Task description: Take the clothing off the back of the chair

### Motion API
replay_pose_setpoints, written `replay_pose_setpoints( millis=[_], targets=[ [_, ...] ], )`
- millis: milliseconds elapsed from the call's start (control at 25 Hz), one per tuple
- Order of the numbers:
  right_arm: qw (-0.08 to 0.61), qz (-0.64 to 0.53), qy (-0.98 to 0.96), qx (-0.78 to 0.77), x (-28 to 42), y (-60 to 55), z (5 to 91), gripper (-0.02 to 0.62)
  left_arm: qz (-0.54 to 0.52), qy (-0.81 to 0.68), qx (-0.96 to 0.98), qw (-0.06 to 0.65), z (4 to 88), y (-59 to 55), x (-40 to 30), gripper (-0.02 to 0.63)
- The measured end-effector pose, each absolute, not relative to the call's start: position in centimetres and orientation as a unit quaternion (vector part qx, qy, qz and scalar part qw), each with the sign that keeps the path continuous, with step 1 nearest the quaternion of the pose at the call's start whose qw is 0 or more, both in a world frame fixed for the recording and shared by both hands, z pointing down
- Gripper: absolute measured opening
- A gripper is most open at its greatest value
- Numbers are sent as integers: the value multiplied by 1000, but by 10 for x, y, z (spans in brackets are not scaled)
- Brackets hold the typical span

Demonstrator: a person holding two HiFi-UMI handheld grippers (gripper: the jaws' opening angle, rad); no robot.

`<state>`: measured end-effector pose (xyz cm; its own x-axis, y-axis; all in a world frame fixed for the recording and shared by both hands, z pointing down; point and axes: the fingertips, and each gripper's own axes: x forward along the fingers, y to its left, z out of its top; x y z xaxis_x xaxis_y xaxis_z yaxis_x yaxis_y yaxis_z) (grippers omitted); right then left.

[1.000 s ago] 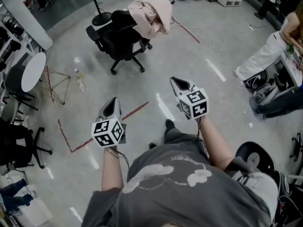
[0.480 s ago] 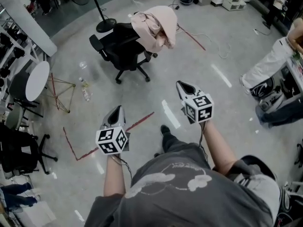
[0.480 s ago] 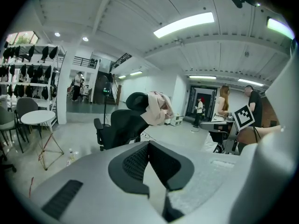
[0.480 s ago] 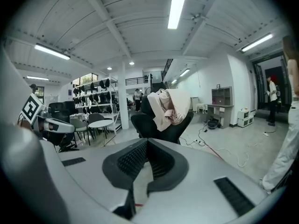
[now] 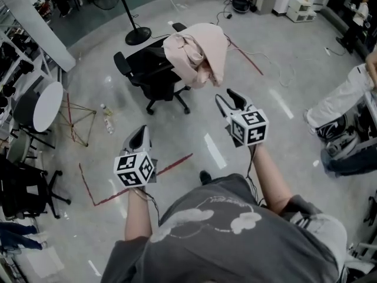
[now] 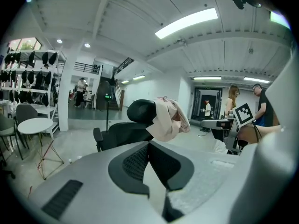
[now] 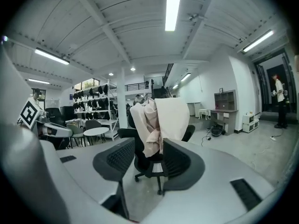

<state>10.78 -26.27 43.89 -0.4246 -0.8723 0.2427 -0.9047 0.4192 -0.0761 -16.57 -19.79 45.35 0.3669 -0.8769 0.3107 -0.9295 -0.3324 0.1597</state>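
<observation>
Step in hand: approach. Both grippers are held out toward the chair; nothing is gripped yet.
Clothing: pale pink garment, draped over the top of the chair back and hanging down the side that faces the person. Folds bunch at the middle; a hood-like part sits uppermost.
Chair: black office chair on a wheeled base, standing on the bare floor, back turned toward the person.
Right gripper: the nearer of the two to the chair, short of the garment's lower edge and not touching it. Jaws partly apart, having just been opening; nothing between them. In the right gripper view the garment shows through the gap, still some way ahead.
Left gripper: lower and to the left, well apart from the chair. Jaws closed tip to tip, holding nothing; in the left gripper view the chair sits beyond the tips, slightly right.
Progress: early. Garment untouched, still fully on the chair.
Next move (judgement): carry the right gripper on to the bunched folds near the top of the chair back, set the opening round a thick fold, close, then lift upward to clear the back.
Caution (judgement): the chair may roll or swivel under a sideways pull; the hood part may snag on the top.
</observation>
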Motion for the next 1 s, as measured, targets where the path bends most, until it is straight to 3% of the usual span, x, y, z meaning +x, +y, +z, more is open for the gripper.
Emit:
replay_pose_setpoints(
  millis=[120,200,280,1000],
  targets=[
    [77,96,-843,523,111,-288,436,250,80,-557,813,147,449,-224,-153,0],
    [75,94,-841,527,115,-306,434,352,78,-559,814,138,443,-241,-145,0],
    [76,86,-838,534,122,-322,433,399,73,-564,812,130,436,-257,-137,0],
    [46,144,-827,541,133,-409,433,423,62,-577,806,118,425,-323,-135,2]
  ],
)
